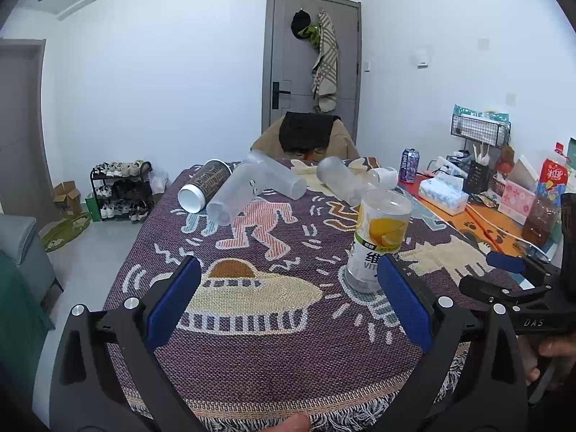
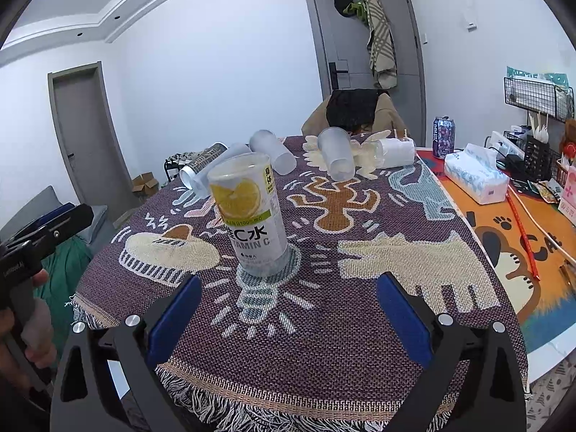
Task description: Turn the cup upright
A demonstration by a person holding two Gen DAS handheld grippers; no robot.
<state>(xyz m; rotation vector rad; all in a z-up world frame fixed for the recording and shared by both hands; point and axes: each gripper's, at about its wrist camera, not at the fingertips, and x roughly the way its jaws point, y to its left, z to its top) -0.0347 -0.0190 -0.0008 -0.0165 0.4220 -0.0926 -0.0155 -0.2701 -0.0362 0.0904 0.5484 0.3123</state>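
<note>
Right wrist: lemon cup (image 2: pixel 252 216) upright, seemingly beyond spread jaws.

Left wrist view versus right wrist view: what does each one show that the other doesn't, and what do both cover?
Only the left wrist view shows the shoe rack on the floor and the red juice bottle at the far right. Only the right wrist view shows the second grey door on the left wall. Both show the upright lemon vitamin C cup, frosted cups lying on their sides behind it, the purple can and the tissue box.
</note>
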